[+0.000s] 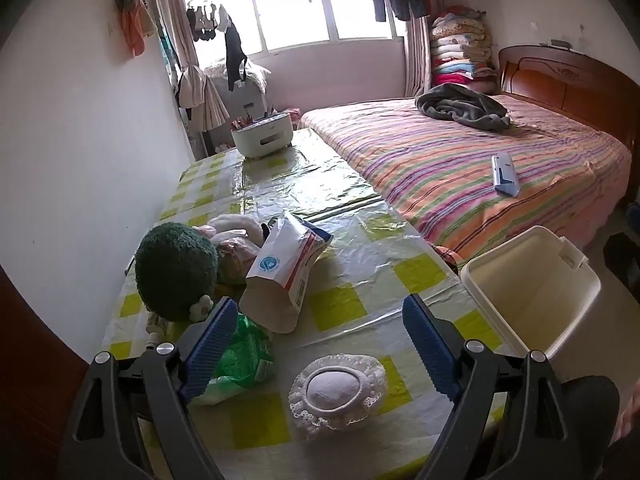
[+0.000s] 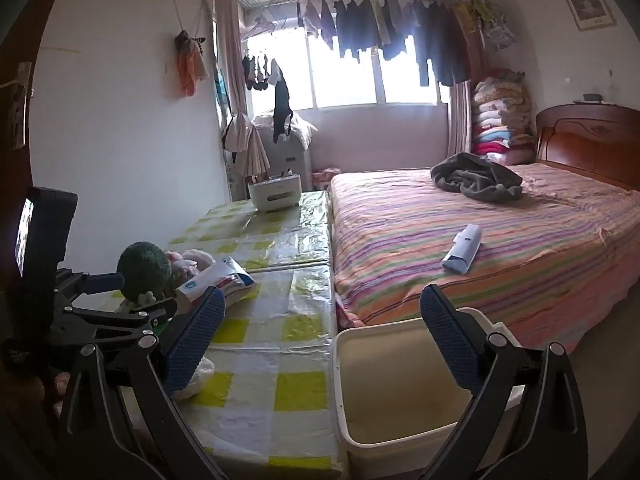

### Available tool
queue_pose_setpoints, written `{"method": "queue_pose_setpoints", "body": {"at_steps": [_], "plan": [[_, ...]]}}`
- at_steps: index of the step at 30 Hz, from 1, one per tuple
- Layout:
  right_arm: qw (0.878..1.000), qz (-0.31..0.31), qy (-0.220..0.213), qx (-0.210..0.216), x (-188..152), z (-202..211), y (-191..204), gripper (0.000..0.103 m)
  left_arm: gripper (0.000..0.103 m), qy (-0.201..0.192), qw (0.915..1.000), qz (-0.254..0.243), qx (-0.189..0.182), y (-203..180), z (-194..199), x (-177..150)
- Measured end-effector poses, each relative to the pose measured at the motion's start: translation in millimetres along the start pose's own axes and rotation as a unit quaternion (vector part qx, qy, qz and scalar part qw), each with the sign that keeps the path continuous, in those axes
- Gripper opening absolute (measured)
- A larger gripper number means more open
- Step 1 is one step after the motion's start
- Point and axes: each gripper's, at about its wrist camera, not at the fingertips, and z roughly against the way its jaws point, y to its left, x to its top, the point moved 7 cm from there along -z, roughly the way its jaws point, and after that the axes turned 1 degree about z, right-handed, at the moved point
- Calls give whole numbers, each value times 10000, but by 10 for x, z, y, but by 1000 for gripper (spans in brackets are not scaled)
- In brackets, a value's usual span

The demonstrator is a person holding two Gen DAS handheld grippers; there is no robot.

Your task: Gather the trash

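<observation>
Two open grippers above a table with trash, next to an empty bin.

In the left wrist view, the left gripper (image 1: 316, 344) has its fingers spread wide with nothing between them; it hangs over the checkered table (image 1: 352, 264) in the lower middle of the frame. A paper bag (image 1: 284, 268) lies on its side at centre left, touching a green plush ball (image 1: 176, 268). A green plastic wrapper (image 1: 244, 356) lies just beside the left finger, and a white lace cover (image 1: 336, 392) is at the bottom centre. The white bin (image 1: 532, 292) stands at the right edge of the table, near the striped bed (image 1: 460, 168). In the right wrist view, the right gripper (image 2: 320, 336) is also wide open and holds nothing, with the bin below it at lower right.
</observation>
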Motion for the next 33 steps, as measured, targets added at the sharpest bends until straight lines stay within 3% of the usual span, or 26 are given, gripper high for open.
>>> {"method": "queue_pose_setpoints", "body": {"at_steps": [33], "plan": [[9995,-69,299,82,-141,-104,13,97,82,108,9999,-93,6,-25,40,-40]]}}
